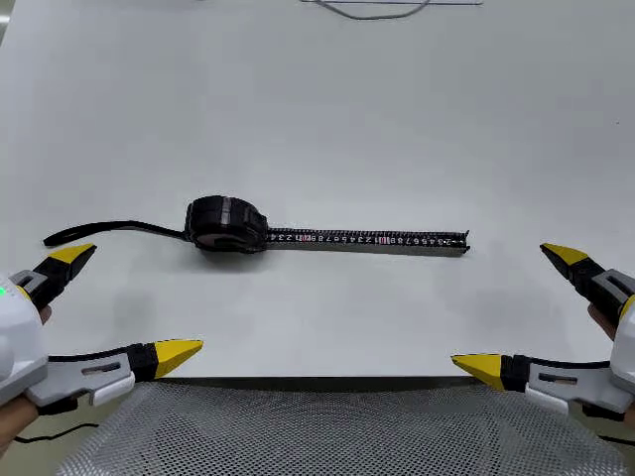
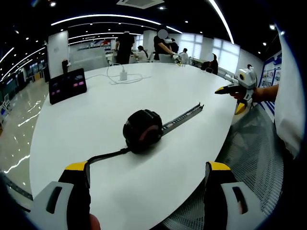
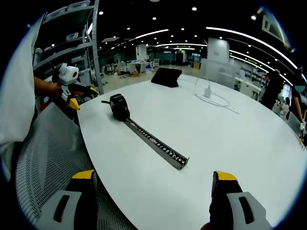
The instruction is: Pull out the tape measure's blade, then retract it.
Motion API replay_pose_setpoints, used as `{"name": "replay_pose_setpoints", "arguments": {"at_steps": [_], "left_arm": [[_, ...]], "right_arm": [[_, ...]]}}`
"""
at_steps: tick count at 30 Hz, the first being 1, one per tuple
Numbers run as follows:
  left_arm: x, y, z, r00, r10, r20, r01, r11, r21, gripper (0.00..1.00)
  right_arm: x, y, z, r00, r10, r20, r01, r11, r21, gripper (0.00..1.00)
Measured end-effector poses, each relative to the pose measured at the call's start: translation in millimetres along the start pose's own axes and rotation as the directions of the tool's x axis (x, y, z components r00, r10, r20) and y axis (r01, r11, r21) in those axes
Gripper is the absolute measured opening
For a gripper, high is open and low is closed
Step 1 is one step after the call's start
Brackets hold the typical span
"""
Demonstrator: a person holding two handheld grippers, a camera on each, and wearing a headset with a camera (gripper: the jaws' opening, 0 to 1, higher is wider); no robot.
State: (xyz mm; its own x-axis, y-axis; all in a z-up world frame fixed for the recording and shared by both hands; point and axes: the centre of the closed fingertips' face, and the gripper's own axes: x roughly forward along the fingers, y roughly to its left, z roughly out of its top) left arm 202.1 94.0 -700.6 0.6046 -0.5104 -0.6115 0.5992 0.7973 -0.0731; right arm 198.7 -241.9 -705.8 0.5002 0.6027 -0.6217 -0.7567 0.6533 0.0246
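Jaws of the left gripper [image 1: 144,297] stood wide and empty at lower left. At mid-frame the tape measure [image 1: 226,225] lay on the bench [image 1: 317,109], its strap [image 1: 109,230] trailing left and its blade [image 1: 367,240] lying drawn out flat to the right. At lower right the right gripper [image 1: 500,303] was wide and empty too. Retracting looked like the step in hand: best to pin the tape measure with the left, steady the blade's far end with the right, and feed it back slowly. Count: one tape measure, one blade, one strap, two grippers.
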Motion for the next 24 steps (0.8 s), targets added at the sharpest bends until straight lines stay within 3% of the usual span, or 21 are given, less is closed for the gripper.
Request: {"name": "replay_pose_setpoints", "arguments": {"at_steps": [24], "left_arm": [[26.6,-5.4,17.6,0.9999,-0.001,0.014,0.002,1.0,-0.013,0.95]], "right_arm": [[5.7,-9.3,3.3,0.9999,0.01,0.01,-0.01,1.0,0.012,0.96]]}}
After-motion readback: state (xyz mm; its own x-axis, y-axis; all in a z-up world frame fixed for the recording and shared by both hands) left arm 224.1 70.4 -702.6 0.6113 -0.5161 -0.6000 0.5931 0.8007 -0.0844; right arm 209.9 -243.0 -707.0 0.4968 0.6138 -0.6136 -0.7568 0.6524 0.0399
